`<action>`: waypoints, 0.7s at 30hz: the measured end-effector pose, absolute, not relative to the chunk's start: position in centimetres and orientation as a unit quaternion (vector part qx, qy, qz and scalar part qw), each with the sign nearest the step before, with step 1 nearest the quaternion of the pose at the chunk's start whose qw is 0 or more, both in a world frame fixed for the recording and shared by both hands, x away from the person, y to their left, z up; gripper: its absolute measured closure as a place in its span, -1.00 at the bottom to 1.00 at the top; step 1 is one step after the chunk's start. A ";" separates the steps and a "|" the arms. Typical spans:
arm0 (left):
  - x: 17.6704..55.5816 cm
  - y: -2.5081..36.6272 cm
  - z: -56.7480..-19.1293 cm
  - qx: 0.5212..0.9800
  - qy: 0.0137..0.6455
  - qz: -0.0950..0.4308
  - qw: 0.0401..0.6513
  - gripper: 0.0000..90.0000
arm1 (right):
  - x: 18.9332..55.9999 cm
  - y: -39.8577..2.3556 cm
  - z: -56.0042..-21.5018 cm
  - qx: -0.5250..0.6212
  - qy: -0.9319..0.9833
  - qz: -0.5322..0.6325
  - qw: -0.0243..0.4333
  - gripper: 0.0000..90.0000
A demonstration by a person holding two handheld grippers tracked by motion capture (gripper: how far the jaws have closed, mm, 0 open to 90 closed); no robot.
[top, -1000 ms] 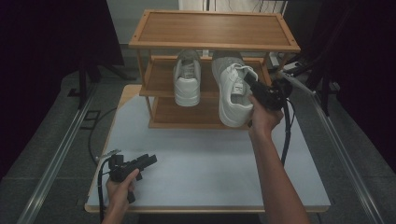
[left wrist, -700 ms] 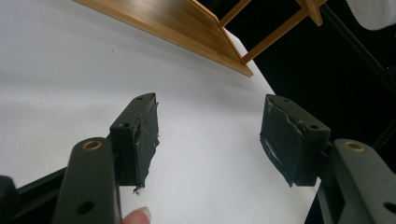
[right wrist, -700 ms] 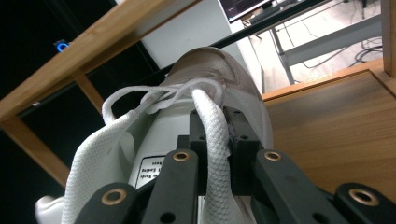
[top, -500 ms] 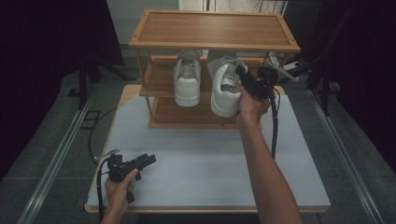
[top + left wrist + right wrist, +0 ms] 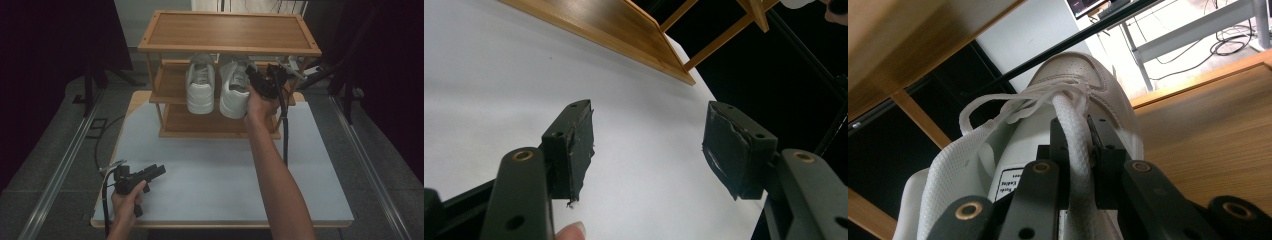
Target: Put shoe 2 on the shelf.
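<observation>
Two white sneakers are at the middle shelf of a wooden shoe rack [image 5: 230, 32], heels toward me. The left sneaker [image 5: 200, 90] stands alone. My right gripper [image 5: 252, 77] is shut on the right sneaker [image 5: 232, 92], reaching in under the top shelf. In the right gripper view the jaws [image 5: 1078, 132] pinch the padded side wall of that sneaker [image 5: 1068, 75], with laces beyond them. Whether its sole rests on the shelf I cannot tell. My left gripper [image 5: 159, 170] lies low on the white table [image 5: 210, 175] at the front left, open [image 5: 649, 145] with nothing between its pads.
The rack's bottom shelf [image 5: 215, 122] is bare. A black cable [image 5: 285, 135] hangs from the right gripper down to the table. Dark floor and metal rails [image 5: 60, 165] flank the table. The rack's lowest board [image 5: 624, 35] lies ahead in the left gripper view.
My right hand has carried the right sneaker leftward and deeper into the rack, from the rack's right front to beside the left sneaker. The left gripper has stayed put.
</observation>
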State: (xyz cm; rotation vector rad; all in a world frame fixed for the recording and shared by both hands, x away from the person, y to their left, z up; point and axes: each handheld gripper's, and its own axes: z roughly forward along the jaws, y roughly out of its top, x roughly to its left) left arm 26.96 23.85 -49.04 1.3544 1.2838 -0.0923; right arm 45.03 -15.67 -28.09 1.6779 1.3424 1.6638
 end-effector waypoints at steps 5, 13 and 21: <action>26.9 23.9 -49.0 0.582 0.553 -0.039 0.595 -0.18 | 45.6 -15.3 -28.4 0.610 0.478 0.598 0.206 0.81; 27.0 23.9 -49.0 0.582 0.553 -0.040 0.595 -0.18 | 46.3 -14.8 -28.7 0.616 0.474 0.595 0.207 0.79; 26.9 24.2 -49.0 0.580 0.555 -0.037 0.596 -0.18 | 47.0 -14.2 -28.9 0.613 0.476 0.600 0.193 0.59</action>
